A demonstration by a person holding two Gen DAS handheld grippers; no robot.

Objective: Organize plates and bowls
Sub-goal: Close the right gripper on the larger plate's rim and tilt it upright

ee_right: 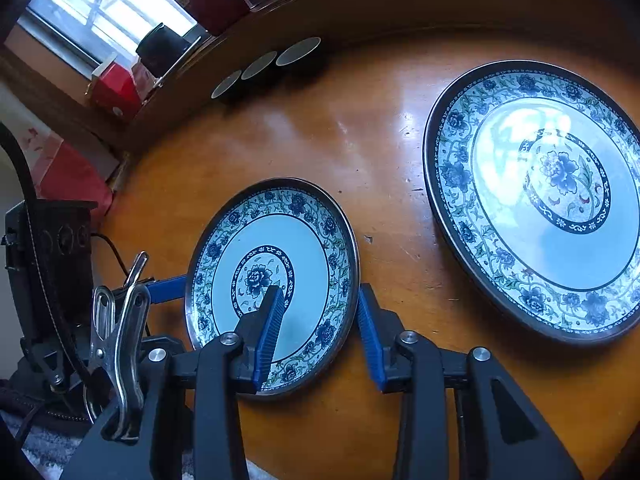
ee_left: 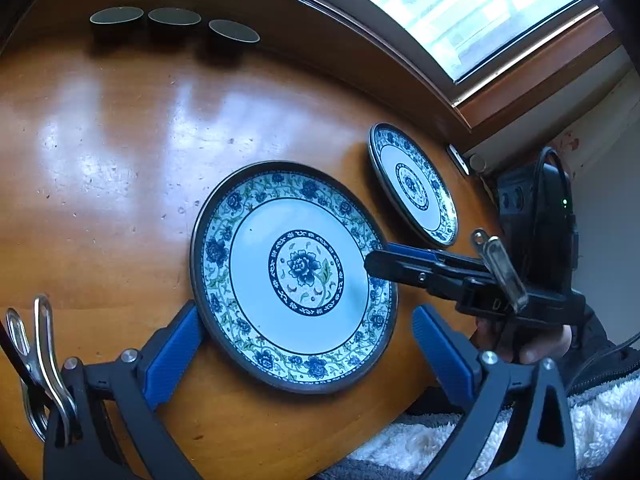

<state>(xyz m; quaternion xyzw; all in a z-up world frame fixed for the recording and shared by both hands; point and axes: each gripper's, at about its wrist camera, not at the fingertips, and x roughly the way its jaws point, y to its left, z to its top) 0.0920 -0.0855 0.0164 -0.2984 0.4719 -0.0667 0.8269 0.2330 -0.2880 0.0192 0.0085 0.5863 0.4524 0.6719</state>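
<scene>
A large blue-and-white floral plate lies flat on the wooden table; it also shows in the right wrist view. My left gripper is open, its blue pads on either side of the plate's near rim. A smaller matching plate lies to the right; it also shows in the right wrist view. My right gripper is open astride its right rim, one finger over the plate, one outside it. Three dark bowls stand in a row at the far edge; they also show in the right wrist view.
The wooden table has a raised rim at the back under a window. A black box with cables stands by the small plate. Red boxes sit on the sill. White fleece lies at the near edge.
</scene>
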